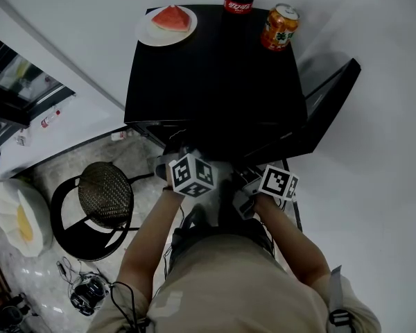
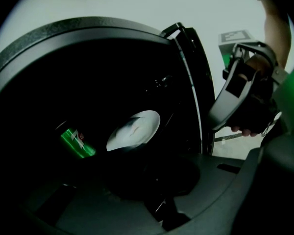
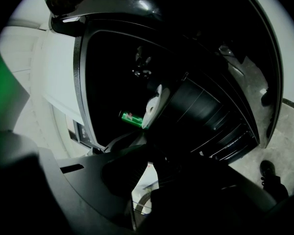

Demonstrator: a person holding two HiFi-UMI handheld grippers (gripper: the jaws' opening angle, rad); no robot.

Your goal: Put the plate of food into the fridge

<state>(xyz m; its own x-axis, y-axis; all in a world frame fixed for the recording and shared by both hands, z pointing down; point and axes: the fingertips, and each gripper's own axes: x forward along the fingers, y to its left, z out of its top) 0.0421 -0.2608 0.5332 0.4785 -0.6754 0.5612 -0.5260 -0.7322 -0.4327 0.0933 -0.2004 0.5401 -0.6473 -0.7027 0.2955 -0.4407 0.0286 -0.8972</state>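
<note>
Status: the plate (image 1: 147, 35) with watermelon sits on the fridge (image 1: 215, 75) top, back-left corner, untouched. Both grippers hang low at the fridge's open front, so it lies up and beyond them, on the left gripper's (image 2: 154, 185) side, and being round it has no axis to line up. Left jaws are all but together and empty; the right gripper (image 3: 148, 160), by the door (image 1: 326, 109), has jaws a crack apart with nothing seen between, and inside the fridge a second plate (image 2: 148, 121) lies beside a green can (image 2: 76, 142).

Head view above fridge (image 1: 215, 68), downward; gripper views close, seemingly sharing its interior.
</note>
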